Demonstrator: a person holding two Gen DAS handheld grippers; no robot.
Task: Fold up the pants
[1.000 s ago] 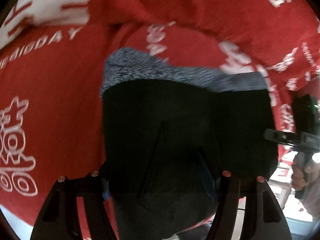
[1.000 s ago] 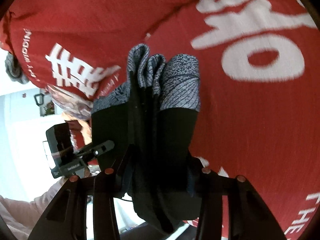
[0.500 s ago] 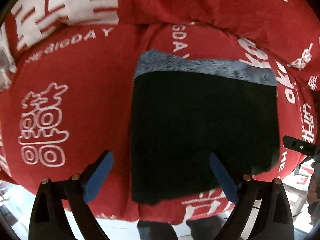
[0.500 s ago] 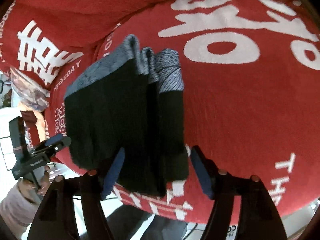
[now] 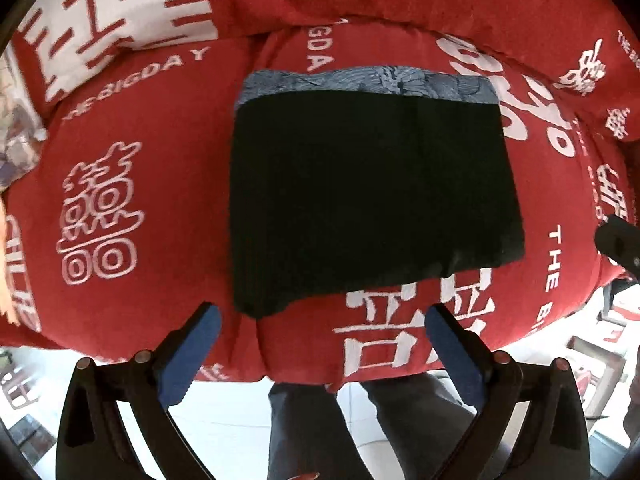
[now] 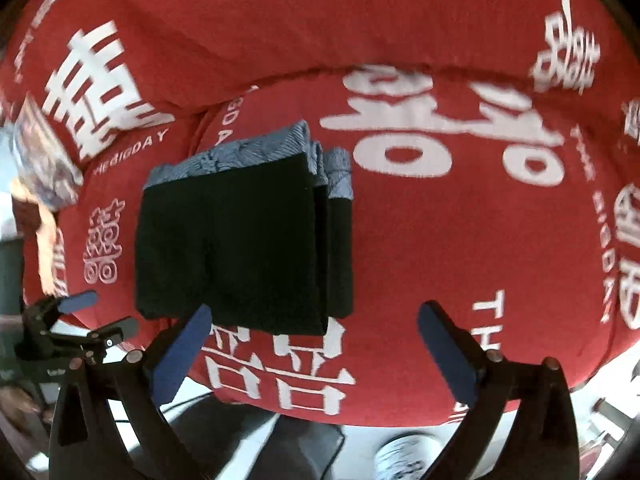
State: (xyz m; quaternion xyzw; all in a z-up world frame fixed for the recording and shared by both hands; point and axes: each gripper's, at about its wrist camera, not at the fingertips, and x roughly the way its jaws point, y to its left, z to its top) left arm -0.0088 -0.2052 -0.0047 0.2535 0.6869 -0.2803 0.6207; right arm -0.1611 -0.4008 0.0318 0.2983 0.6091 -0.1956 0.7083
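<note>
Pants lie folded in a flat dark stack on the red cushion, grey band at the far edge. Left gripper and right gripper have just opened wide, empty and lifted clear. Fold looks finished.

Pants were black with a blue-grey patterned band. Cover was red with white characters. Claw pads were blue.

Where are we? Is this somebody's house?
Probably a home, likely a living room. The folded black pants lie on a cushioned seat, like a sofa, under a red cover with white lettering. Below its front edge is a pale tiled floor.
</note>
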